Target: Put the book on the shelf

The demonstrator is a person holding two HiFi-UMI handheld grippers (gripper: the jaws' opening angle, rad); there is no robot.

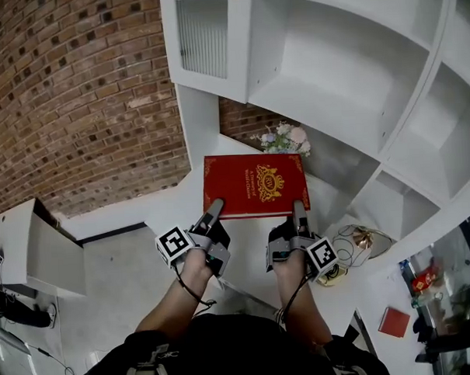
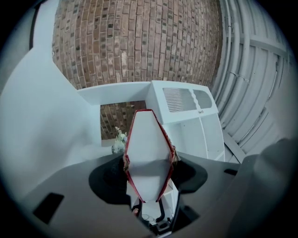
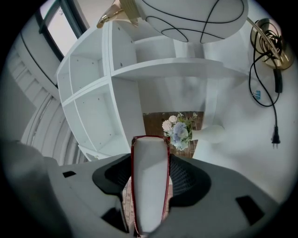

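Observation:
A red book (image 1: pixel 255 184) with a gold crest on its cover is held flat in front of me, over a white counter. My left gripper (image 1: pixel 213 209) is shut on its near left edge and my right gripper (image 1: pixel 299 212) on its near right edge. In the left gripper view the book's white page edge (image 2: pixel 146 158) stands between the dark pads, which press on both covers. The right gripper view shows the same: the page block (image 3: pixel 149 183) clamped between the jaws. The white shelf unit (image 1: pixel 347 77) with open compartments rises beyond and to the right of the book.
A small bouquet of pale flowers (image 1: pixel 283 138) sits just past the book's far edge. A brick wall (image 1: pixel 68 97) fills the left. A gold lamp base with a coiled cord (image 1: pixel 360 239) lies to the right, and a white cabinet (image 1: pixel 35 246) stands at the far left.

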